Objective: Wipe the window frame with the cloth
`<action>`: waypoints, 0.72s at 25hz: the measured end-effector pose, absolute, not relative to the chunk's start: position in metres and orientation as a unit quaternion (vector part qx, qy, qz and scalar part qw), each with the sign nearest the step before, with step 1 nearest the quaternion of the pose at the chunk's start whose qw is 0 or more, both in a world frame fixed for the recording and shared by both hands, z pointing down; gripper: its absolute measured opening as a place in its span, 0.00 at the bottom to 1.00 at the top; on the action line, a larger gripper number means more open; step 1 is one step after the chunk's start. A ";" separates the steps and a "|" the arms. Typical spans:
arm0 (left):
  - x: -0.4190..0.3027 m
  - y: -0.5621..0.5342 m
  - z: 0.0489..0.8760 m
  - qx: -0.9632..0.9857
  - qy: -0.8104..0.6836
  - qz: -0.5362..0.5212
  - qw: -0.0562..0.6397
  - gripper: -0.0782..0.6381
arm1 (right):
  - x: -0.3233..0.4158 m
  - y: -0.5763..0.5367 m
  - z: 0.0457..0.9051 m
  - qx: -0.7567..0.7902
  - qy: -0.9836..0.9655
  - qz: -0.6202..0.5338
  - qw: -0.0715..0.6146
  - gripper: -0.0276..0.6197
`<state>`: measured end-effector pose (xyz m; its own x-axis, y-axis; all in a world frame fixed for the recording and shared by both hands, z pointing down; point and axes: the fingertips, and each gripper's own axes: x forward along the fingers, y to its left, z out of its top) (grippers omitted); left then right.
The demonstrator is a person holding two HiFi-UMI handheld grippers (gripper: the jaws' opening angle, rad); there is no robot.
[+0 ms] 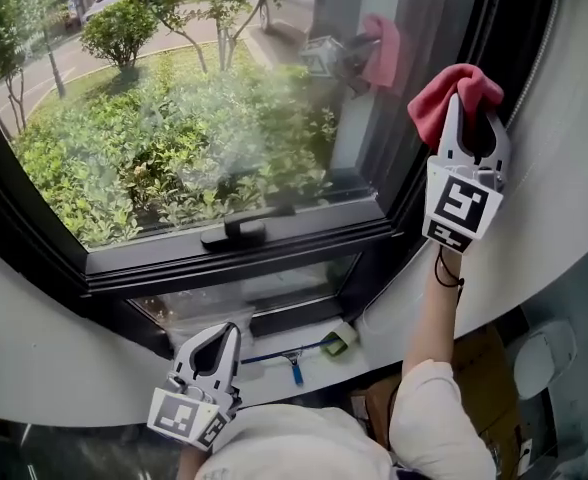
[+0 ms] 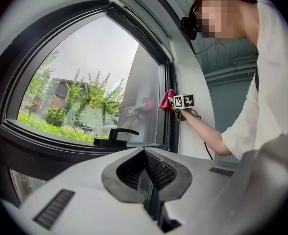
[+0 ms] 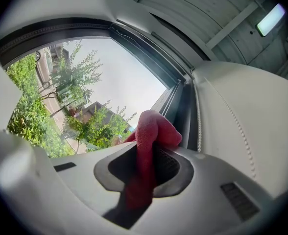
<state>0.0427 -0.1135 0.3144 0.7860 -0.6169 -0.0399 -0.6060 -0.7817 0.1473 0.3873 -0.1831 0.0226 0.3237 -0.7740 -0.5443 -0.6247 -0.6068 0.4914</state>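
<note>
Your red cloth [image 1: 452,90] sits bunched at the window frame's [image 1: 399,193] right upright, clenched in your right gripper [image 1: 471,118] so the wad leads the wipe. Your left gripper [image 1: 209,356] waits below the frame, jaws closed on nothing.

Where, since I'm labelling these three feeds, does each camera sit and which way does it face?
Head view: on the person's head, facing down at the window frame; shows left gripper, right gripper, right forearm.
Left gripper view: on the low left gripper, facing the window handle and right gripper; own jaws shut, empty.
Right gripper view: on the raised right gripper, facing up along the frame; jaws clamp the red cloth.
Shared: the red cloth shows in all three.
</note>
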 end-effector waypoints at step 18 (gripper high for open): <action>0.042 -0.115 0.308 0.940 -0.334 -0.032 0.067 0.12 | 0.387 -0.183 0.045 0.813 -0.429 -0.378 0.115 0.18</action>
<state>0.0417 -0.1155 0.3082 0.7750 -0.6318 -0.0162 -0.6231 -0.7681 0.1475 0.3868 -0.1827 0.0452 0.3470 -0.7836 -0.5153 -0.6095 -0.6060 0.5112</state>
